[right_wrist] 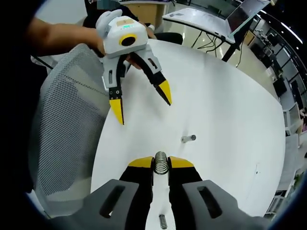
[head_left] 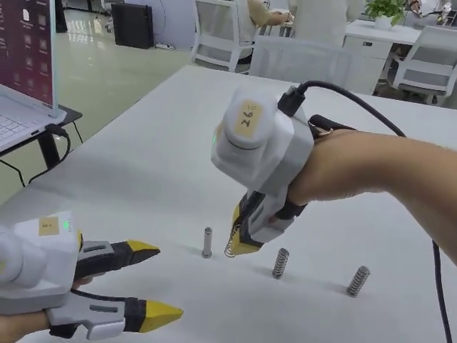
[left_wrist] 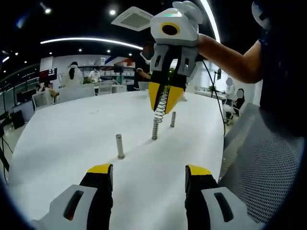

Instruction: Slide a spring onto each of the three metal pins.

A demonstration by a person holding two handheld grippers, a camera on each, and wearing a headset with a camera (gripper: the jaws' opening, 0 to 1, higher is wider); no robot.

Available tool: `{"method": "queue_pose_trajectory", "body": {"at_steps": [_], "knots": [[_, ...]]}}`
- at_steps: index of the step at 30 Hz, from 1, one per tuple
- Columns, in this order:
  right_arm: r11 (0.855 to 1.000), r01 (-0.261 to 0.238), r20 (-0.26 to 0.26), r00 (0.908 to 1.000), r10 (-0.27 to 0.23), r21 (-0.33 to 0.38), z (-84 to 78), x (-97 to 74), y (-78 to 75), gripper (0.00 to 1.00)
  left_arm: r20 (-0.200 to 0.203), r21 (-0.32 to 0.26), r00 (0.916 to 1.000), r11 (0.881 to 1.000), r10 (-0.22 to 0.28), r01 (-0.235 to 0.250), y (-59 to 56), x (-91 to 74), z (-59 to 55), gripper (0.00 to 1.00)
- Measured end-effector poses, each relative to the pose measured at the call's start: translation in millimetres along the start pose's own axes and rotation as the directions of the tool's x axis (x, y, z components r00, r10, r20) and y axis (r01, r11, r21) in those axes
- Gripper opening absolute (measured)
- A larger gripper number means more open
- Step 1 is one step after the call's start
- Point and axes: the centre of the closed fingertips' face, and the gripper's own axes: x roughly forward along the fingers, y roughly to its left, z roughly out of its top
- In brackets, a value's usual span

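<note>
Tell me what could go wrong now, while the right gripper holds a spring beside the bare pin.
1. The right gripper pinches the spring only near its top, and it hangs tilted; its free end may miss the bare pin or catch on its rim.
2. The pin seems merely to stand on the table; a sideways push could tip it.
3. The nearest loaded spring stands close to the gripper and could be knocked.

You're in an open-plan office: a wide white table (head_left: 143, 179), an open silver laptop (head_left: 28, 57) far left, white mesh chairs (head_left: 300, 61) and white desks (head_left: 378, 34) beyond, and recessed ceiling spotlights (left_wrist: 112, 12) overhead.
</note>
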Motion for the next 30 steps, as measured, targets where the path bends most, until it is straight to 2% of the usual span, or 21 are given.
{"method": "queue_pose_trajectory", "body": {"at_steps": [4,7,13,18,24,30], "knots": [[1.000,0.001,0.003,1.0000,-0.001,0.006,3.9,0.7,-9.8,0.09,0.006,0.000,1.0000,1.000,0.003,-0.003,1.8,0.4,0.2,0.56],[1.000,0.017,-0.002,0.9999,-0.017,0.009,6.6,1.3,-24.5,0.09,0.003,0.000,1.0000,1.000,0.008,-0.008,3.2,0.7,-2.1,0.57],[1.000,0.020,-0.001,0.9998,-0.020,0.013,12.5,3.7,-37.3,0.09,0.009,-0.008,0.9997,1.000,0.024,-0.024,6.2,-2.3,-4.2,0.58],[1.000,0.009,-0.002,1.0000,-0.009,0.010,19.1,11.4,-43.3,0.09,0.007,-0.014,0.9993,0.999,0.036,-0.036,3.7,-4.1,-4.9,0.58],[1.000,0.004,-0.023,0.9997,-0.004,0.009,18.8,20.8,-48.2,0.09,0.007,-0.019,0.9991,0.999,0.043,-0.042,-0.4,-5.6,-7.4,0.58],[1.000,-0.014,-0.037,0.9992,0.015,0.018,16.6,30.1,-49.0,0.09,0.000,-0.020,0.9991,0.999,0.042,-0.042,0.4,-5.9,-11.5,0.58]]}}
